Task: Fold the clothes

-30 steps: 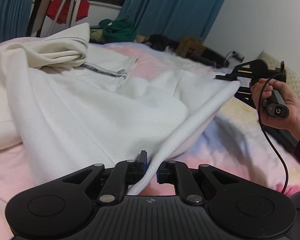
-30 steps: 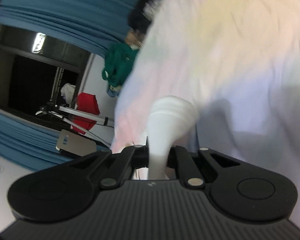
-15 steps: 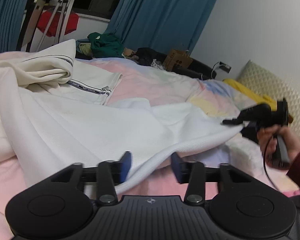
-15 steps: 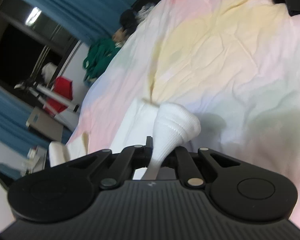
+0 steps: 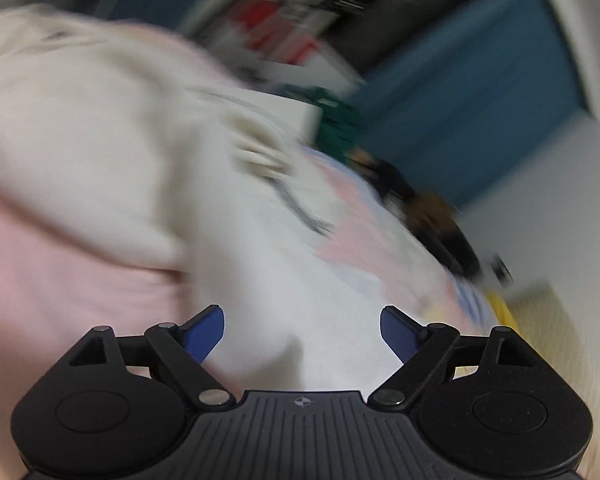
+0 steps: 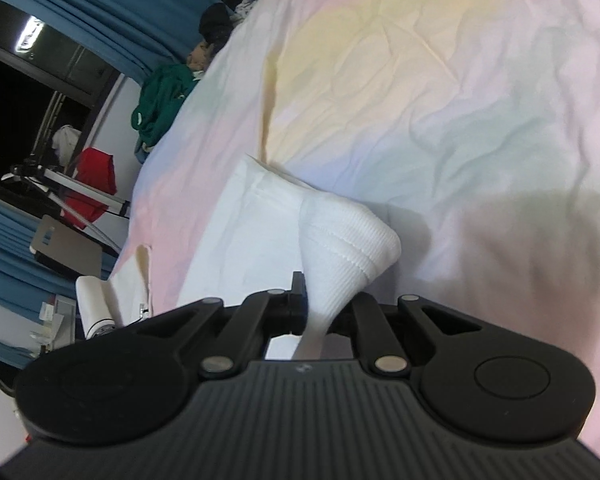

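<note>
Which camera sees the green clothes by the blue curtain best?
The right wrist view: the green clothes look sharp there, heaped at the bed's far edge. The left wrist view shows them only as a smeared green patch, because that picture is blurred.

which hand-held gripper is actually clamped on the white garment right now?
The right hand-held gripper: its jaws are pinched on the ribbed edge of the white garment. The left hand-held gripper is spread wide open, gripping nothing.

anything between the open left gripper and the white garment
Nothing visible. The left gripper is open right over the white garment, with only cloth showing between its fingers. The view is blurred. The right gripper is shut on the cuff.
</note>
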`<state>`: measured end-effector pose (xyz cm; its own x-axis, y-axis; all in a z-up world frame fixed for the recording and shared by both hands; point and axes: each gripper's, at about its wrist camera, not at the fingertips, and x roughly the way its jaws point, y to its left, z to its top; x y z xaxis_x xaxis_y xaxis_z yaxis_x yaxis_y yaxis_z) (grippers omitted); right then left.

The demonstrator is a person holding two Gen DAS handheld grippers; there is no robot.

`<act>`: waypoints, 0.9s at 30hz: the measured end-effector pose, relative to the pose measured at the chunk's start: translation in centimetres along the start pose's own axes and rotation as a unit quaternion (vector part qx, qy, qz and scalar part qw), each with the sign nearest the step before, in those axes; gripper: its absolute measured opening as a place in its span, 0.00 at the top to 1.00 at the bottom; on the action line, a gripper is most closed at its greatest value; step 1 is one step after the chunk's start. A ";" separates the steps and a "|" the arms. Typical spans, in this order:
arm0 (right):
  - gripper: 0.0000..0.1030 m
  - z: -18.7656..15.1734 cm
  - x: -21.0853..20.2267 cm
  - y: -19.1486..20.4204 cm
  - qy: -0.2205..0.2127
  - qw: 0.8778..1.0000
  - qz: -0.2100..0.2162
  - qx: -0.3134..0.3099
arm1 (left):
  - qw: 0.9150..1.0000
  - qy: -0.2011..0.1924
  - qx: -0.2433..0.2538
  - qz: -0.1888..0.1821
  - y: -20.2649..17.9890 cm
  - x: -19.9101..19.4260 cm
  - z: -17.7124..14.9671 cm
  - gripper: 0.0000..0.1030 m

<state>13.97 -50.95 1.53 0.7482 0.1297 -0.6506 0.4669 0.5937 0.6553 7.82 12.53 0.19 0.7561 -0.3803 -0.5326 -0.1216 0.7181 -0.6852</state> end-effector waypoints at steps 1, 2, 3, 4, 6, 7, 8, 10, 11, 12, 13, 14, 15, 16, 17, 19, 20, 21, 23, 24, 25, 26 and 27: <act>0.93 -0.1 -0.1 0.2 -0.003 1.000 -0.003 -0.012 | 1.000 0.001 -0.025 0.019 1.1 -0.2 0.5 0.15; 0.93 -0.2 -0.1 0.4 -0.003 1.000 -0.007 -0.018 | 0.998 0.003 -0.059 0.028 2.4 -0.2 0.8 0.15; 0.92 -0.3 0.0 0.6 -0.002 1.000 -0.010 -0.022 | 0.995 0.005 -0.094 0.037 3.6 -0.2 1.1 0.15; 0.92 -0.4 0.0 0.7 -0.002 1.000 -0.014 -0.027 | 0.991 0.009 -0.129 0.038 4.8 -0.1 1.3 0.15; 0.92 -0.6 0.2 1.0 0.000 0.999 -0.020 -0.036 | 0.980 0.014 -0.195 0.036 6.9 0.1 1.6 0.15; 0.92 -0.7 0.2 1.2 0.001 0.999 -0.024 -0.040 | 0.974 0.011 -0.221 0.036 7.8 0.1 1.7 0.15; 0.92 -0.9 0.3 1.3 0.001 0.999 -0.027 -0.044 | 0.969 0.004 -0.244 0.038 8.6 0.1 1.9 0.16; 0.92 -1.0 0.5 1.3 0.004 0.999 -0.029 -0.039 | 0.959 -0.011 -0.280 0.036 9.9 0.1 2.2 0.16; 0.92 -0.9 0.6 1.1 0.007 0.999 -0.025 -0.025 | 0.954 -0.017 -0.297 0.035 10.4 0.1 2.5 0.16; 0.92 -0.8 0.7 0.8 0.010 1.000 -0.021 -0.010 | 0.949 -0.024 -0.313 0.033 11.0 0.1 2.7 0.16; 0.92 -0.8 0.7 0.7 0.010 1.000 -0.020 -0.004 | 0.946 -0.030 -0.321 0.033 11.3 0.1 2.9 0.16; 0.92 -0.9 0.8 0.8 0.009 1.000 -0.020 0.001 | 0.944 -0.036 -0.327 0.034 11.5 0.0 3.1 0.16; 0.91 -0.9 0.8 0.8 0.008 1.000 -0.019 0.006 | 0.942 -0.043 -0.331 0.034 11.7 0.1 3.3 0.17; 0.91 -1.0 0.8 0.8 0.007 1.000 -0.019 0.010 | 0.940 -0.050 -0.335 0.035 11.9 0.1 3.5 0.18; 0.91 -1.0 0.9 0.8 0.007 1.000 -0.017 0.014 | 0.939 -0.055 -0.338 0.036 12.1 0.2 3.8 0.19; 0.91 -1.1 1.0 0.9 0.005 1.000 -0.014 0.022 | 0.940 -0.063 -0.332 0.040 12.3 0.4 4.7 0.21; 0.91 -1.1 1.0 0.9 0.005 1.000 -0.013 0.025 | 0.940 -0.069 -0.332 0.042 12.5 0.3 4.9 0.23; 0.91 -1.1 1.1 0.9 0.004 0.999 -0.011 0.031 | 0.939 -0.075 -0.333 0.045 12.8 0.2 5.2 0.24; 0.90 -0.9 0.8 0.4 -0.005 0.999 0.004 0.052 | 0.937 -0.088 -0.335 0.050 13.3 0.0 5.7 0.29; 0.91 -0.9 0.7 0.2 -0.010 0.998 0.012 0.063 | 0.935 -0.095 -0.337 0.051 13.6 -0.1 6.0 0.30; 0.91 -0.8 0.5 -0.1 -0.014 0.997 0.020 0.074 | 0.934 -0.101 -0.340 0.052 13.9 -0.2 6.3 0.33; 0.91 -0.7 0.5 -0.3 -0.018 0.996 0.027 0.083 | 0.933 -0.103 -0.342 0.053 14.3 -0.3 6.6 0.35; 0.91 -0.6 0.4 -0.5 -0.021 0.995 0.034 0.092 | 0.932 -0.105 -0.343 0.053 14.7 -0.5 6.8 0.38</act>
<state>13.78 -50.71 0.67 0.7977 0.1289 -0.5891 0.4904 0.4297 0.7582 10.04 27.21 -6.21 0.8172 -0.1535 -0.5555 -0.5308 0.1751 -0.8292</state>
